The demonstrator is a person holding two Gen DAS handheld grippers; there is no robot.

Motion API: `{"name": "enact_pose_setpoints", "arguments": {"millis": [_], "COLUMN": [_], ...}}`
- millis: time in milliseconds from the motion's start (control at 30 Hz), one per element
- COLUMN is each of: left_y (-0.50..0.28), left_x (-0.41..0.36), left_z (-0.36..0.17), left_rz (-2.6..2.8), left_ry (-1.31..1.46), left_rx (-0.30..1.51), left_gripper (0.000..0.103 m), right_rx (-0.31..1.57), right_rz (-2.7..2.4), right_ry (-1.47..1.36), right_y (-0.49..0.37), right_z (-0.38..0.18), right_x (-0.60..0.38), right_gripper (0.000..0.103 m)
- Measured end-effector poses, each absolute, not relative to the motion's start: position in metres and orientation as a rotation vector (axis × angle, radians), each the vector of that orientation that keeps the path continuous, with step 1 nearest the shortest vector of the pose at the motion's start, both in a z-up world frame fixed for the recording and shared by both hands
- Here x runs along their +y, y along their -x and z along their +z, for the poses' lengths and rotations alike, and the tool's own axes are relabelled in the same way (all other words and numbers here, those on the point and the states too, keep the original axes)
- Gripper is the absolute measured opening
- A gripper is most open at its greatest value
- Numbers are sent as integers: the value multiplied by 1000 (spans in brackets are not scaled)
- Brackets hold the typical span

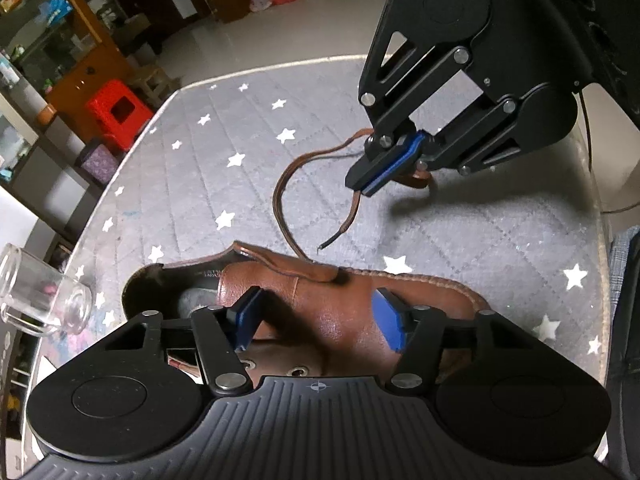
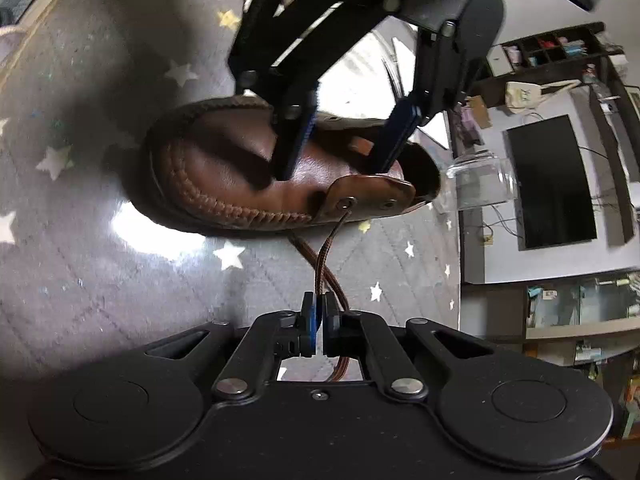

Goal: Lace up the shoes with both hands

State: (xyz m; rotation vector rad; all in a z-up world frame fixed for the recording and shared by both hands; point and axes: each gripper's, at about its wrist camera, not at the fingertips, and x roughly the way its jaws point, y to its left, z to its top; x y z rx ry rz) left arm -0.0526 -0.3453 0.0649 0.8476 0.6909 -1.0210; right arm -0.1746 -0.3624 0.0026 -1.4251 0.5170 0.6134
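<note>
The shoe (image 1: pixel 320 312) is glossy brown leather with a lighter tan stitched seam around the toe and silver eyelets (image 2: pixel 346 202). The lace (image 1: pixel 280 200) is woven brown with a dark tip. The cloth (image 1: pixel 224 184) is grey, quilted in diamonds and dotted with white stars. Both grippers (image 1: pixel 320 312) (image 2: pixel 319 308) are black with blue pads (image 1: pixel 388 324). The jar (image 1: pixel 44 300) is clear glass. The stool (image 1: pixel 116 112) is red.

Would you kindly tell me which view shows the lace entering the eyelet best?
The right wrist view: the lace runs from the shut right gripper straight into the eyelet. The left wrist view shows only its loose loop; that eyelet is hidden.
</note>
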Motion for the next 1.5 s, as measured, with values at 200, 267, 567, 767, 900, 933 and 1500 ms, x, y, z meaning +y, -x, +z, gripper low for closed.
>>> {"name": "enact_pose_setpoints", "arguments": {"millis": [200, 267, 567, 767, 900, 933, 1500], "left_y": [53, 56, 76, 91, 95, 96, 103], "left_x": [-345, -343, -329, -308, -285, -280, -190], "left_z": [72, 74, 91, 106, 112, 112, 72], "left_rz": [-1017, -1004, -886, -720, -569, -542, -83], "left_ry": [-826, -813, -699, -581, -465, -447, -153], "left_rx": [670, 654, 561, 517, 522, 525, 692], "left_gripper": [60, 60, 72, 81, 87, 89, 93], "right_rx": [521, 523, 594, 709, 718, 707, 552], "right_rz": [621, 618, 562, 497, 461, 436, 168], "right_ry": [1425, 1415, 1266, 1025, 909, 865, 236], "right_y": [171, 169, 156, 141, 140, 141, 166], "right_z": [3, 5, 17, 18, 20, 23, 46], "right_x": [-362, -362, -360, -361, -362, -363, -413], "right_gripper": [3, 3, 3, 7, 36, 43, 97]}}
